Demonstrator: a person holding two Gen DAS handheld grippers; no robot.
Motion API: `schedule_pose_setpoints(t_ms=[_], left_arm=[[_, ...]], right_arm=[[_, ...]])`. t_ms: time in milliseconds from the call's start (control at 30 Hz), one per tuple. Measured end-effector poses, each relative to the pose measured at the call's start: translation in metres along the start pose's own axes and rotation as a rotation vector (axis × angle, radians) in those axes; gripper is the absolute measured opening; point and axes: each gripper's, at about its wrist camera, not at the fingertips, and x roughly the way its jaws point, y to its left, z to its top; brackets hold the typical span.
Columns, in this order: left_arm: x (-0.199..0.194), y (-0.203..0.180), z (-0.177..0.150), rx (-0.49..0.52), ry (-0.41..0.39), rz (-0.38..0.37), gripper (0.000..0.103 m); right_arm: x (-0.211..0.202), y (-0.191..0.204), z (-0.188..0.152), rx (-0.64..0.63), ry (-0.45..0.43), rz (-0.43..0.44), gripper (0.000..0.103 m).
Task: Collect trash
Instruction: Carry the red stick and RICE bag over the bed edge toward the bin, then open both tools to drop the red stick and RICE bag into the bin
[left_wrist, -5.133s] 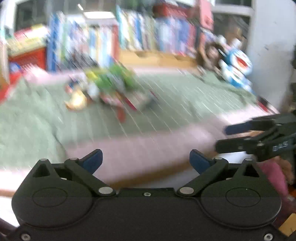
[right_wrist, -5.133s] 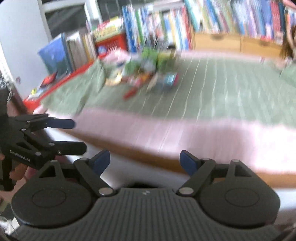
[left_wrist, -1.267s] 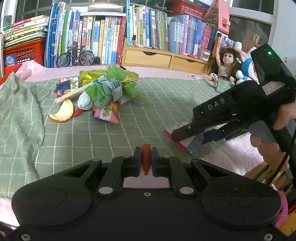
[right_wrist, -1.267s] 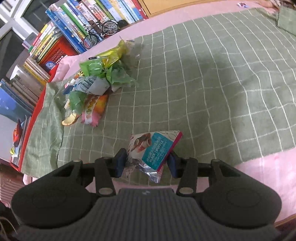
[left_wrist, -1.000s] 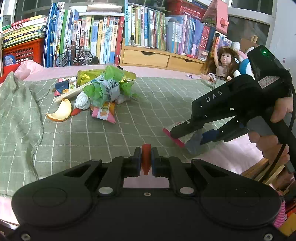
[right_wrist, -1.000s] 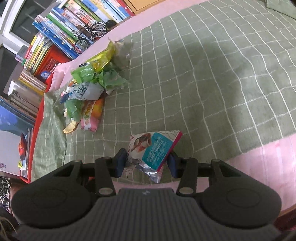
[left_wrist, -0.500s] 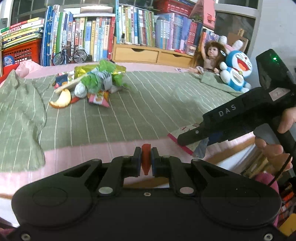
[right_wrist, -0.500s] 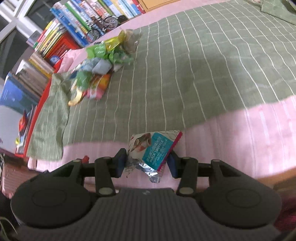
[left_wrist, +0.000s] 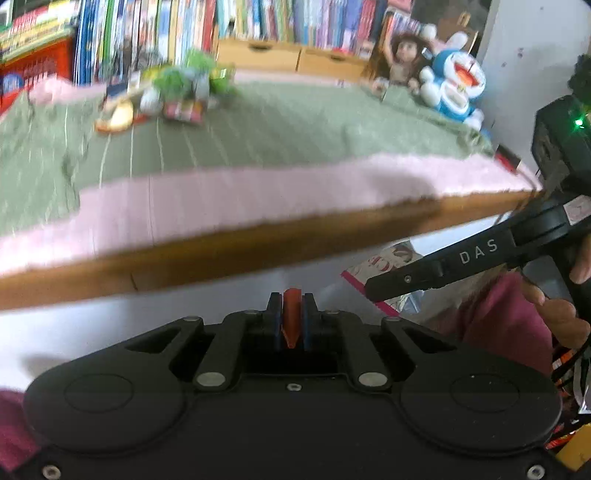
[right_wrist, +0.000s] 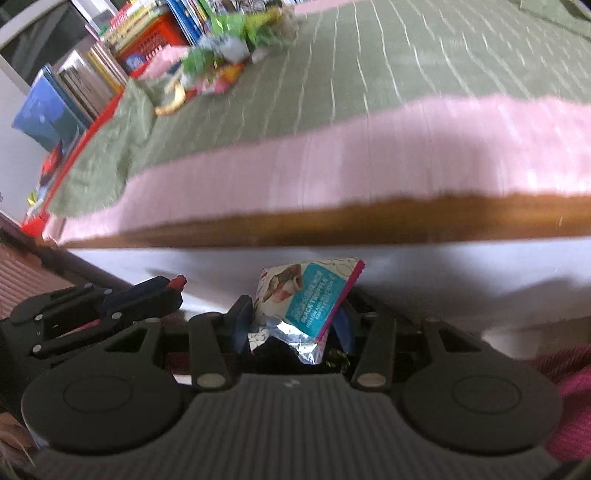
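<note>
My left gripper (left_wrist: 291, 321) is shut on a small red scrap (left_wrist: 291, 317), held below the bed's wooden edge (left_wrist: 258, 240). My right gripper (right_wrist: 291, 321) is shut on a teal and pink snack wrapper (right_wrist: 306, 295) with a crumpled foil end, also below that edge. In the left wrist view the right gripper (left_wrist: 391, 286) reaches in from the right with the wrapper (left_wrist: 384, 258) showing behind it. In the right wrist view the left gripper (right_wrist: 173, 286) shows at the left with the red scrap at its tip. A blurred pile of wrappers (left_wrist: 177, 92) lies far back on the green blanket (left_wrist: 277, 129).
A pink sheet (right_wrist: 369, 162) runs under the blanket along the bed's front. Shelves of books (left_wrist: 184, 26), a wooden drawer unit (left_wrist: 288, 55), a doll (left_wrist: 402, 59) and a blue plush toy (left_wrist: 454, 88) line the back. A hand (left_wrist: 565, 317) grips the right tool.
Both grippers have drawn back off the bed and sunk below its wooden edge, each still holding its piece. The pile has shrunk into the distance and the views are blurred.
</note>
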Motion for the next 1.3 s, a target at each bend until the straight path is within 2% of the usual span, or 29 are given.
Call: schedule_pose_setpoints(t_ms=[233,467,700,733,767,967,1300], left_arm=[[0.044,0.011,-0.026,-0.047,0.127,0.014,0.010],[0.073,0.019,-0.041,-0.064,0.195,0.027,0.010],[0.082,0.019,-0.043,-0.062,0.212,0.024,0.012],[0.082,0.019,-0.042,-0.061,0.212,0.023,0.012],[0.083,0.019,-0.042,-0.063,0.212,0.022,0.013],[0.085,0.019,-0.041,-0.076,0.220,0.024,0.031],[0.077,0.022,-0.037,-0.081,0.202,0.036,0.041]], right_arm=[[0.040,-0.011,-0.028,0.031,0.076,-0.045,0.053],[0.065,-0.022,-0.040,0.072,0.138,-0.061,0.054],[0.071,-0.027,-0.043,0.080,0.156,-0.066,0.061],[0.073,-0.027,-0.041,0.082,0.157,-0.065,0.070],[0.074,-0.026,-0.041,0.086,0.157,-0.063,0.072],[0.075,-0.031,-0.039,0.113,0.159,-0.060,0.080],[0.068,-0.034,-0.036,0.120,0.141,-0.054,0.083]])
